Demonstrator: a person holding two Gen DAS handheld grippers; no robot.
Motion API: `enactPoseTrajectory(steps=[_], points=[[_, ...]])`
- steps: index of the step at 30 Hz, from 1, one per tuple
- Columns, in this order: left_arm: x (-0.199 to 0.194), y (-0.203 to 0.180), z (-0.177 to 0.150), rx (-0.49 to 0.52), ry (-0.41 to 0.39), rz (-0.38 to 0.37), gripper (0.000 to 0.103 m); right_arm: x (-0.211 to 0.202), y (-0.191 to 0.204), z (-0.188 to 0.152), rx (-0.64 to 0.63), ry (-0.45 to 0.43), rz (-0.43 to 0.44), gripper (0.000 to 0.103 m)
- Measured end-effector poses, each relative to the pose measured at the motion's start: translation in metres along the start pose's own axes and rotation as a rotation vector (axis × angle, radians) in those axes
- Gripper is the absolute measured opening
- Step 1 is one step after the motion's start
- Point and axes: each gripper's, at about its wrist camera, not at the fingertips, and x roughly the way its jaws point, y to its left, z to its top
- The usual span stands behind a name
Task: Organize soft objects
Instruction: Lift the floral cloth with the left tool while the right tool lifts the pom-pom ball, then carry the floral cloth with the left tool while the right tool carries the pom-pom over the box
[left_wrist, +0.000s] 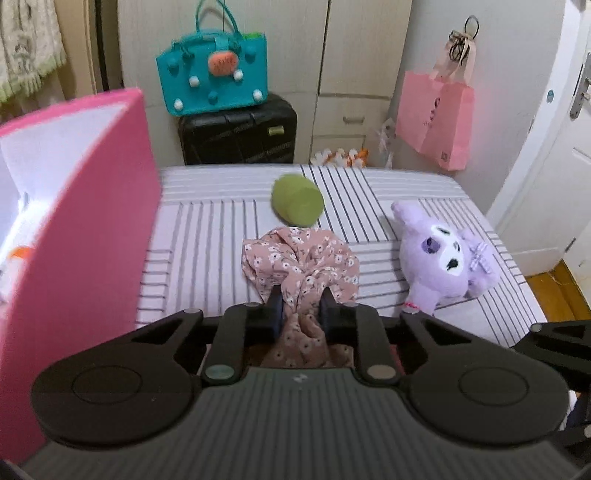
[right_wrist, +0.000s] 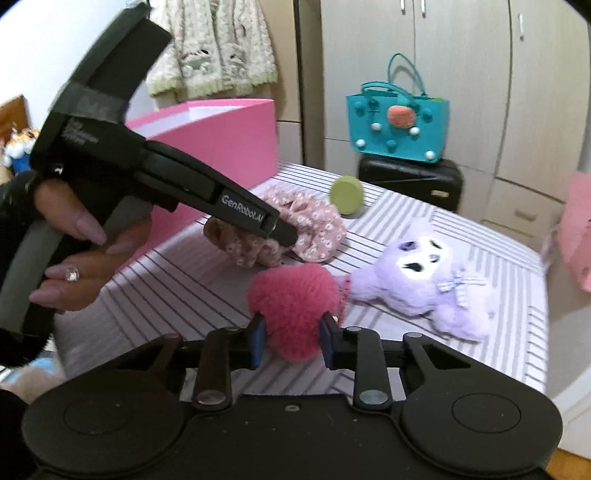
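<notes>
The floral scrunchie (left_wrist: 301, 258) is bunched between the two fingers of the left gripper (left_wrist: 300, 301), jaws narrowed tight on the fabric, above the striped bed (left_wrist: 207, 221). In the right wrist view the same scrunchie (right_wrist: 314, 225) hangs from the left gripper (right_wrist: 284, 236), held up by the person's left hand (right_wrist: 85, 254). The right gripper (right_wrist: 293, 332) has its jaws closed on a pink pompom (right_wrist: 293, 302), squeezing it from both sides just over the sheet.

Beyond the scrunchie a green cylinder (left_wrist: 297, 201) lies on the bed. To the right a purple plush (left_wrist: 445, 262) lies face up, near the pompom in the right wrist view. A pink box (left_wrist: 85, 206) stands open at the left edge of the bed, something white and orange inside. Past the bed's far end a teal bag (left_wrist: 212, 81) sits on a black suitcase (left_wrist: 238, 133), and a pink paper bag (left_wrist: 436, 118) hangs on the wall.
</notes>
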Motion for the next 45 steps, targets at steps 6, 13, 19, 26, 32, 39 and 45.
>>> enactPoseTrajectory(steps=[6, 13, 19, 26, 32, 39, 45], points=[[-0.027, 0.001, 0.003, 0.014, -0.079, 0.037, 0.018, 0.007, 0.012, 0.003, -0.014, 0.002, 0.042, 0.033], [-0.053, 0.004, -0.001, 0.027, -0.12, 0.048, 0.018, 0.005, 0.012, 0.006, 0.029, -0.011, 0.117, 0.033], [-0.076, 0.005, -0.008, 0.046, -0.131, 0.052, 0.018, -0.004, 0.016, 0.007, 0.036, 0.024, 0.11, 0.033], [-0.099, 0.007, -0.021, 0.077, -0.074, 0.002, 0.018, -0.022, 0.009, 0.012, 0.109, 0.128, 0.129, 0.034], [-0.119, 0.01, -0.031, 0.087, -0.023, -0.062, 0.018, -0.04, 0.011, 0.014, 0.157, 0.141, 0.191, 0.034], [-0.142, 0.018, -0.042, 0.064, 0.041, -0.159, 0.018, -0.059, 0.032, 0.026, 0.135, 0.14, 0.23, 0.034], [-0.165, 0.027, -0.051, 0.072, 0.061, -0.177, 0.018, -0.075, 0.05, 0.039, 0.095, 0.142, 0.255, 0.034]])
